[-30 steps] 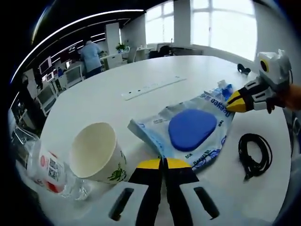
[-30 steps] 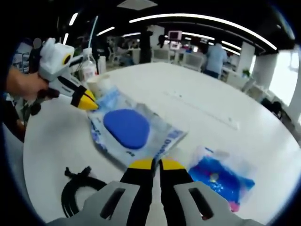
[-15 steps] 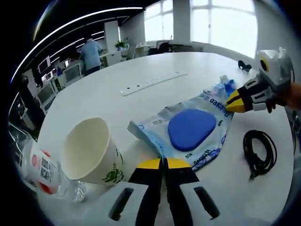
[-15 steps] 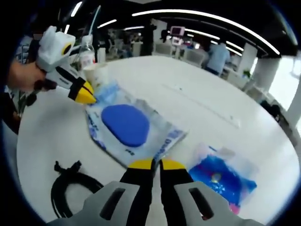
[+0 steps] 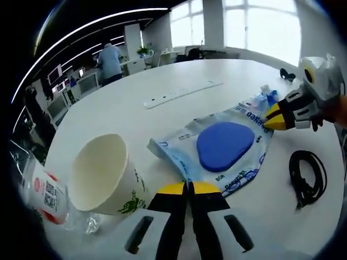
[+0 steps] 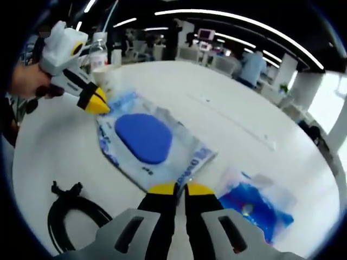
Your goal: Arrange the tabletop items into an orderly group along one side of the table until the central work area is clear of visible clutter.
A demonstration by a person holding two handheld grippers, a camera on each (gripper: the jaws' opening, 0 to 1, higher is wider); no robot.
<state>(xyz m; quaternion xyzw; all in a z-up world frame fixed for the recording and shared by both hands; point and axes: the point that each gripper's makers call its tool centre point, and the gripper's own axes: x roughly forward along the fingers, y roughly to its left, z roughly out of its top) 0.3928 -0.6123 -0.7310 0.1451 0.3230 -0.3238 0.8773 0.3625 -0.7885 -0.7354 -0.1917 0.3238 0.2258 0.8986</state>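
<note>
Both grippers are held low over the white counter (image 5: 162, 116), facing each other across a clear plastic pouch (image 5: 219, 149) that holds a blue pad (image 5: 224, 145). The left gripper (image 5: 188, 187) points forward with its yellow-tipped jaws pressed together on the near edge of the pouch. In the right gripper view it (image 6: 97, 100) comes in from the left, held by a hand (image 6: 24, 86), its tips at the far corner of the pouch (image 6: 146, 146). The right gripper (image 6: 174, 188) also has its jaws together, pinching the opposite edge of the pouch; in the left gripper view it (image 5: 274, 116) enters from the right with its yellow tips at the pouch's far end.

The pouch carries blue printing along its edge, too blurred to read with certainty. It lies flat on the counter, stretched between the two grippers.

Just left of the left gripper's jaws a paper cup (image 5: 103, 173) with a green leaf print lies on its side, mouth toward the camera. Beside it lies a clear plastic bottle (image 5: 46, 192) with a red and white label bearing a square code. A coiled black cable (image 5: 308, 176) rests to the right of the pouch; it shows at the lower left in the right gripper view (image 6: 70, 214). A second bag (image 6: 255, 203) with blue contents lies just right of the right gripper's jaws. Farther off a white power strip (image 5: 181, 93) lies on the counter
</note>
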